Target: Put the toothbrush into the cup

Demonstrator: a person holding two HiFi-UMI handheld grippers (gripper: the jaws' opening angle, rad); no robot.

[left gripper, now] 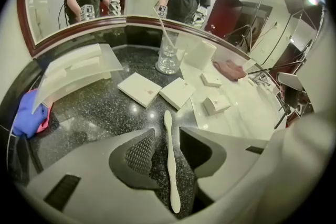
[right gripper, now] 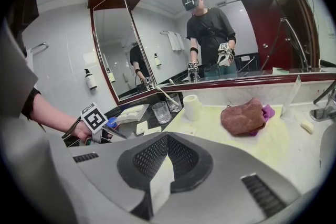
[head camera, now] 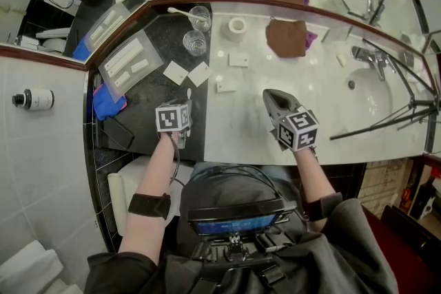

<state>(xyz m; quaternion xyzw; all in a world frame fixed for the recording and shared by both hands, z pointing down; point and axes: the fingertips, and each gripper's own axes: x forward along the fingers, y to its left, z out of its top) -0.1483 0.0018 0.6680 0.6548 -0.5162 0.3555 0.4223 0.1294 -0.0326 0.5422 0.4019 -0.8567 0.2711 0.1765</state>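
A white toothbrush [left gripper: 170, 160] lies flat on the black stone counter [left gripper: 100, 113], its head pointing towards the mirror. My left gripper [left gripper: 167, 132] points steeply down over it, open, with one jaw on each side of the handle and neither pad touching it. In the head view the left gripper [head camera: 183, 109] hangs over the black counter's front part. Two clear glass cups [head camera: 195, 43] [head camera: 200, 17] stand by the mirror, and the far one holds another toothbrush. My right gripper [head camera: 274, 104] is shut and empty above the white marble [head camera: 275, 72].
Two flat white packets [head camera: 176, 72] [head camera: 200, 74] lie between the left gripper and the cups. Small white boxes [head camera: 238, 60], a white roll [head camera: 237, 26] and a brown cloth [head camera: 286, 38] sit on the marble. At the left are a clear tray [head camera: 131, 60] and a blue cloth [head camera: 107, 103]; the sink [head camera: 375, 89] is at the right.
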